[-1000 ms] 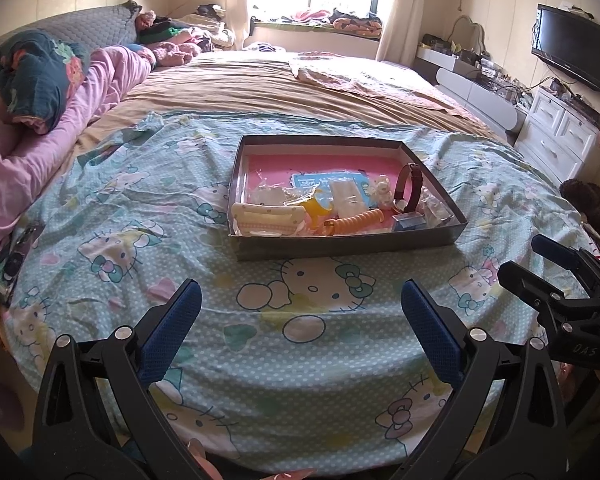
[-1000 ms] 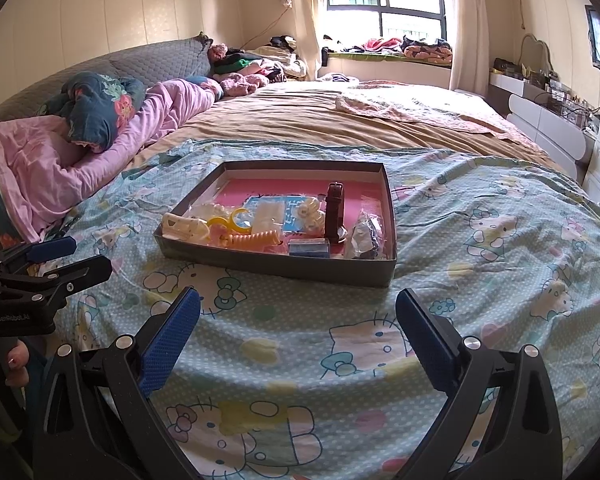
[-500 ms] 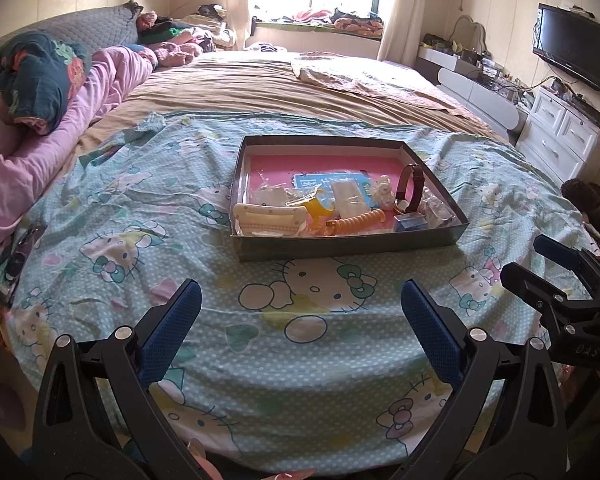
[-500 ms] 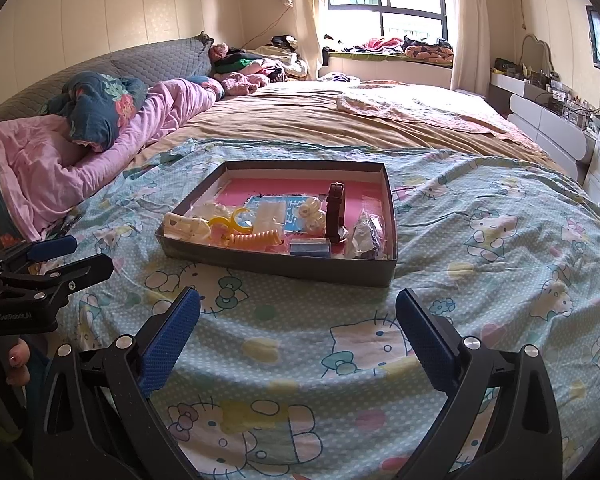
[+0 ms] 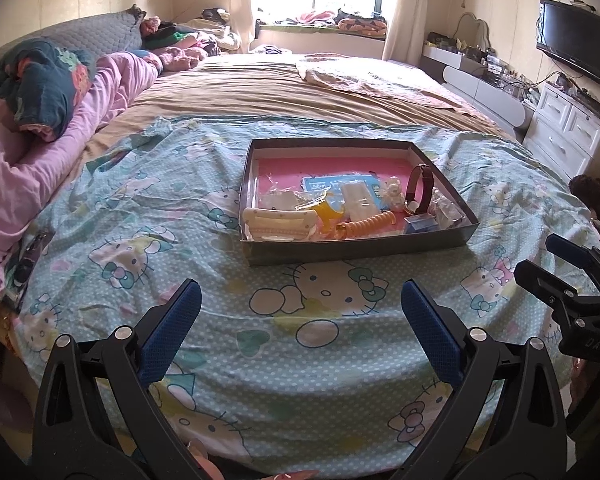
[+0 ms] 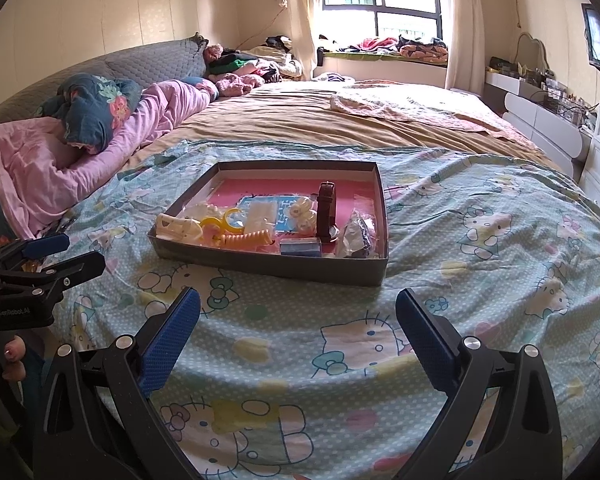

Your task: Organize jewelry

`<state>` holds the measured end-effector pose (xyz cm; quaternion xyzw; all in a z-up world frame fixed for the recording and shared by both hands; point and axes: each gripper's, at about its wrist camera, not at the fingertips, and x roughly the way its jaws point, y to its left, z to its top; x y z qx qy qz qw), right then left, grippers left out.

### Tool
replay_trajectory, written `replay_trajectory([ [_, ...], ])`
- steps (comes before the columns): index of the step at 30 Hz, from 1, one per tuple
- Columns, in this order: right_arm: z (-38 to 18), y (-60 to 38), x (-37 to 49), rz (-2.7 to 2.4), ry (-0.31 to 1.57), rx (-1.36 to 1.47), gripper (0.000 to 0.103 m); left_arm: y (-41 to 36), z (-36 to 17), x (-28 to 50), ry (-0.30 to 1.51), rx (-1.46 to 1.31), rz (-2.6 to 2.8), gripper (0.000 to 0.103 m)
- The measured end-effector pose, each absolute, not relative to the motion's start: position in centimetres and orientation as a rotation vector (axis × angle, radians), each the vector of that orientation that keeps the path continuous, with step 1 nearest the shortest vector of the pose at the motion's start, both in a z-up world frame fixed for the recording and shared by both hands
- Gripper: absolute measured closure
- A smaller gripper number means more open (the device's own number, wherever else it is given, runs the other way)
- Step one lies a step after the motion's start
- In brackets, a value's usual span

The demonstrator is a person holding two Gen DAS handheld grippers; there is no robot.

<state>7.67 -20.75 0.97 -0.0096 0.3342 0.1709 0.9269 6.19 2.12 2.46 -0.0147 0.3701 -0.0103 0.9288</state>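
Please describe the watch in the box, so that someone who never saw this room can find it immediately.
On the bed's cartoon-cat sheet lies a shallow dark box with a pink floor. The watch is toward its right side, beside a small blue box near the front wall. It alone stands on edge: a dark brown strap curved into a loop, among pale and yellow pieces lying flat.

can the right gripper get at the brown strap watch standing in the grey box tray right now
Probably yes. The open right gripper faces the brown strap watch with only bedsheet between; it must clear the grey tray's near wall, and a small blue box sits close beside the watch.
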Motion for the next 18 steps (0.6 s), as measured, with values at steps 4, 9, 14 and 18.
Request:
replay_trajectory([
  [4, 0.5, -21.7, 8.4, 0.317, 0.698, -0.01, 0.005, 2.4, 2.0, 7.0, 0.778, -0.018, 0.032, 0.009],
  [9, -0.4, -24.1, 10.5, 0.218, 0.713, 0.003, 0.005, 5.4, 0.8, 8.6, 0.79, -0.075, 0.109, 0.009],
  [14, -2.3, -29.5, 15.0, 0.034, 0.736, 0.023, 0.005, 12.5, -0.6, 13.4, 0.823, -0.179, 0.305, 0.01],
  [18, -4.9, -34.8, 19.3, -0.135, 0.797, 0.016, 0.005, 19.0, -2.5, 17.7, 0.87, -0.246, 0.462, 0.01],
])
